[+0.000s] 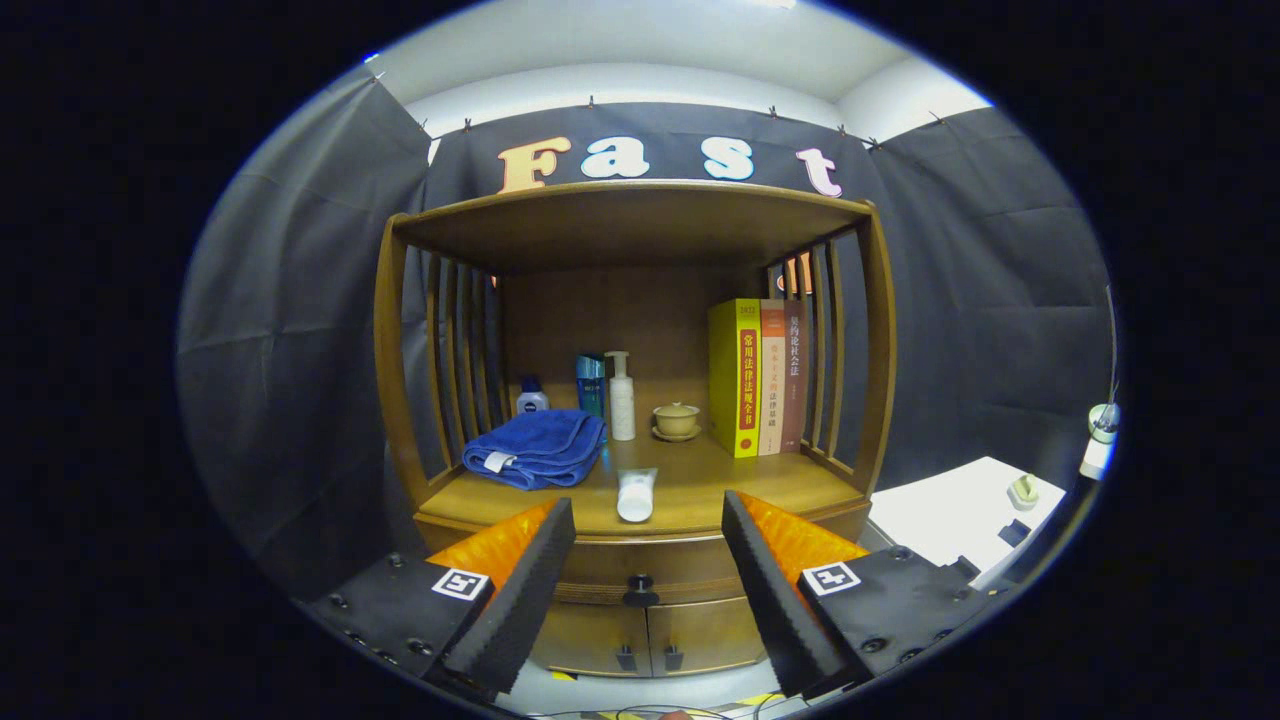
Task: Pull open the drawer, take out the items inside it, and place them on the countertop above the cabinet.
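A wooden cabinet (640, 530) stands ahead of my gripper (648, 580). Its drawer (690, 565) sits shut under the countertop, with a small dark knob (640, 592) seen between my fingers and some way beyond them. A white tube (636, 495) lies on the countertop (760, 480) near its front edge, just above the drawer. My fingers (520, 590) are spread wide, with foam pads facing each other and nothing held between them. What the drawer holds is hidden.
On the countertop lie a folded blue towel (535, 447), a small blue-capped jar (531, 397), a blue box (591, 383), a white pump bottle (621, 395), a lidded cup (676, 418) and upright books (765, 375). Two lower doors (645, 635) sit below the drawer. A white table (960, 515) stands to the right.
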`<state>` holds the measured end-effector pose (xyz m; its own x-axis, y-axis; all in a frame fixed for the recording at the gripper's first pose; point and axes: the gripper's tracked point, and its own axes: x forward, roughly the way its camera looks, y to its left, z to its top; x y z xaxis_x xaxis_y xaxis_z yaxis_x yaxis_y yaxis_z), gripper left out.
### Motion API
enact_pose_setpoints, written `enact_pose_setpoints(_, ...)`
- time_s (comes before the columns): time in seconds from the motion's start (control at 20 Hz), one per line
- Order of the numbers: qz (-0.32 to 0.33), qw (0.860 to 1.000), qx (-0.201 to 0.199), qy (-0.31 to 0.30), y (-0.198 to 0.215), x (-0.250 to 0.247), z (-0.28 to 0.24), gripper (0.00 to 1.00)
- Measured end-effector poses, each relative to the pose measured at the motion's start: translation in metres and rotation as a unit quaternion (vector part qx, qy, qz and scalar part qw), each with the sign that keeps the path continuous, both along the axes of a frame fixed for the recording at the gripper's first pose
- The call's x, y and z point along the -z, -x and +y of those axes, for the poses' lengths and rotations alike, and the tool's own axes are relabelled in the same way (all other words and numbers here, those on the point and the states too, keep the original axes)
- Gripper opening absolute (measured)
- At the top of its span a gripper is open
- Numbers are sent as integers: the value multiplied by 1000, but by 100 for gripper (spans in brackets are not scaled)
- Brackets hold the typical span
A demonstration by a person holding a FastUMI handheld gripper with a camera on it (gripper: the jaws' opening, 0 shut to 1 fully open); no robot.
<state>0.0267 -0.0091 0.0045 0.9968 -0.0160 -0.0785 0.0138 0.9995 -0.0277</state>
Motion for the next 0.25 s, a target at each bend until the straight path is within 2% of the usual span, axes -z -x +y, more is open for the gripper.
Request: enact_pose_setpoints(0.25,2,1000,-10,-3,7,4,12,98)
